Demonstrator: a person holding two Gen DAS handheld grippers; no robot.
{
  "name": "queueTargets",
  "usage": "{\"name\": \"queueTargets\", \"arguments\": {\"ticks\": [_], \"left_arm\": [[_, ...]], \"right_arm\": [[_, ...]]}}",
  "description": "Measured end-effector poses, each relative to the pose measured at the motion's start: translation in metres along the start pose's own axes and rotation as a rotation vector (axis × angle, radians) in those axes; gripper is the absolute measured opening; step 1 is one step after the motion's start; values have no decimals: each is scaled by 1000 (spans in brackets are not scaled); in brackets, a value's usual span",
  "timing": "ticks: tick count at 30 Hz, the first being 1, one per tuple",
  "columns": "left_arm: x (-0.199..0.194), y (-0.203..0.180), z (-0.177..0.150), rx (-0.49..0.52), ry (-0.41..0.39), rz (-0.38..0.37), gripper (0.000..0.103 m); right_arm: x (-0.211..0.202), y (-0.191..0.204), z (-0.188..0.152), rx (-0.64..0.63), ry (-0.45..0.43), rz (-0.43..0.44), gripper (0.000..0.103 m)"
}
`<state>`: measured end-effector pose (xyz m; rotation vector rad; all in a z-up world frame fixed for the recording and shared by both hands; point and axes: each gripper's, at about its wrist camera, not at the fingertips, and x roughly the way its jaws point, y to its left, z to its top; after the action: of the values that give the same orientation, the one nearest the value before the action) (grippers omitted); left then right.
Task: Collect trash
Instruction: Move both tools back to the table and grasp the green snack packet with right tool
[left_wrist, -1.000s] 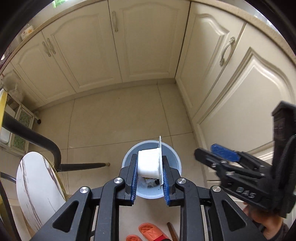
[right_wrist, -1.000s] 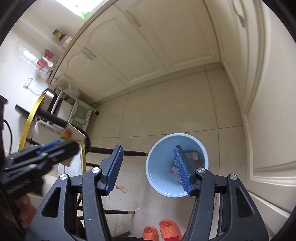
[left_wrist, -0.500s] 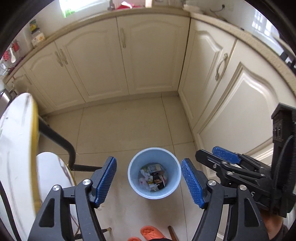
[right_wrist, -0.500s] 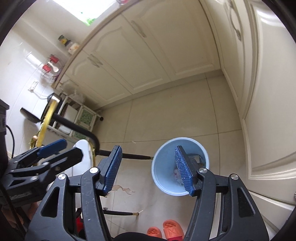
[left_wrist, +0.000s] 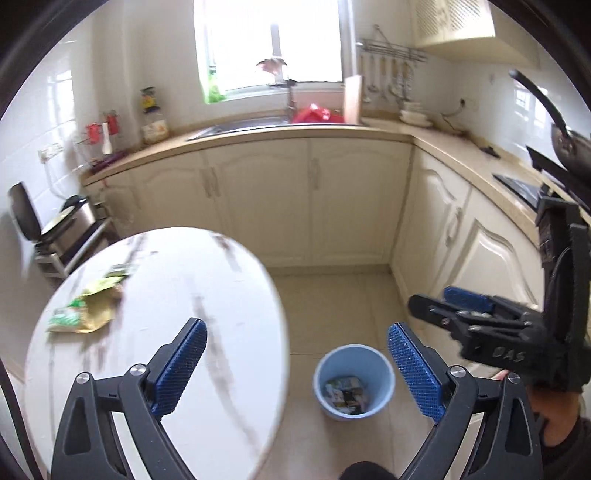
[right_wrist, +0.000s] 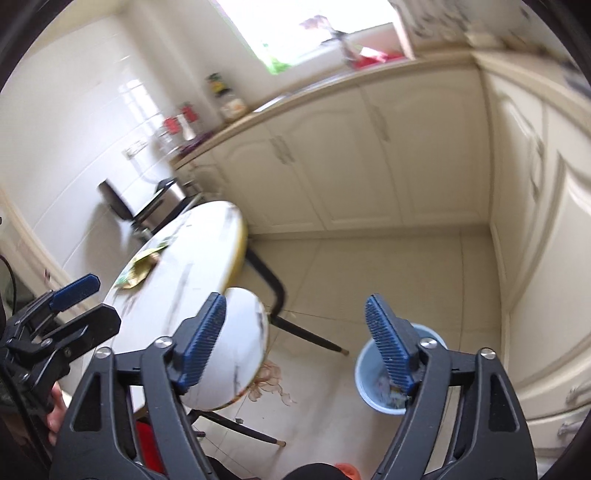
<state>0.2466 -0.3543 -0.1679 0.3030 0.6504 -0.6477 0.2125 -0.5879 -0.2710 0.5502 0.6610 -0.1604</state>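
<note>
left gripper: jaws opening wide, nothing held between them.
right gripper: jaws opening, likewise empty.
wrappers: left on the round table, far side.
bin: on the floor, partly filled.
risk: wrappers could be pushed off (thin, flat) if approached too low.

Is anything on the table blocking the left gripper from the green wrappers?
Nothing visible does. The left gripper, jaws opening with nothing between them, looks over the table; the green wrappers lie on its far left, with only bare marble top in between.
</note>
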Motion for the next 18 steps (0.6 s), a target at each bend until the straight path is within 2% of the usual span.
{"name": "queueTargets", "arguments": {"ticks": [5,10,14,18], "left_arm": [[-33,84,-28,-109,2,122,98],[-63,158,-56,-211,37,249,98],[-75,208,-69,-306,76,311,98],[-65,253,-77,-370,113,343,98]], "right_arm": [[26,78,16,-148,38,31,86],[74,161,26,-308,102,65,86],[118,224,26,-441,149,75,86],[169,273,26,-550,196,96,86]]}}
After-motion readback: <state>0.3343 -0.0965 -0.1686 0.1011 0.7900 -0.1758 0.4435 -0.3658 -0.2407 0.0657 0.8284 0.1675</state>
